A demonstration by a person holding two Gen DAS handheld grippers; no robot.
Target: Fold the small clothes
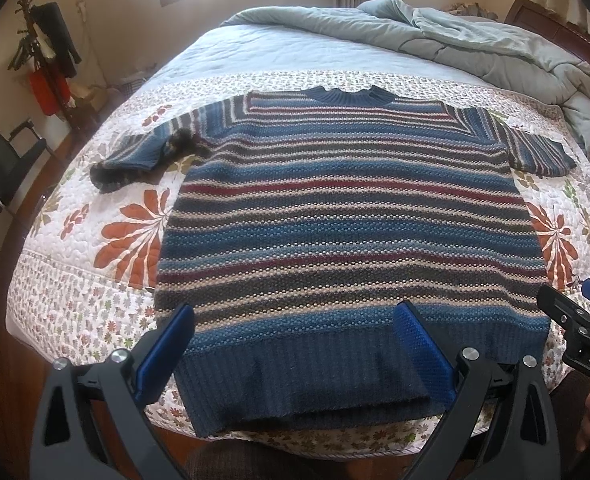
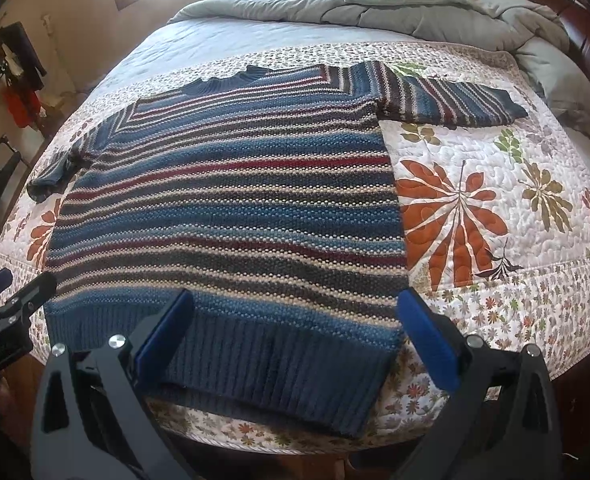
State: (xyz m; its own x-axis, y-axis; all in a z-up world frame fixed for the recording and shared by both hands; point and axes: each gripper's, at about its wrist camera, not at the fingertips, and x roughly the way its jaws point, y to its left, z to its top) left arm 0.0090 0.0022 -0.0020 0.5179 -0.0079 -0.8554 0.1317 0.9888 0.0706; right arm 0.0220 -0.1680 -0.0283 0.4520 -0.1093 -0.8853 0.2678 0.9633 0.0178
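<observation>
A striped knit sweater (image 1: pixel 347 216), blue, red, tan and grey, lies flat on the bed, collar far, ribbed hem near; it also shows in the right wrist view (image 2: pixel 231 208). Its left sleeve (image 1: pixel 143 152) is crumpled and folded back. Its right sleeve (image 2: pixel 451 96) lies stretched out to the right. My left gripper (image 1: pixel 295 352) is open and empty above the left part of the hem. My right gripper (image 2: pixel 295 344) is open and empty above the right part of the hem; it also shows at the edge of the left wrist view (image 1: pixel 575 320).
A floral quilt (image 2: pixel 475 208) covers the bed. A rumpled grey-green duvet (image 1: pixel 475 40) lies at the far right by the wooden headboard (image 1: pixel 575 36). A coat stand with clothes (image 1: pixel 43 64) and a dark chair (image 1: pixel 3 160) stand on the floor at the left.
</observation>
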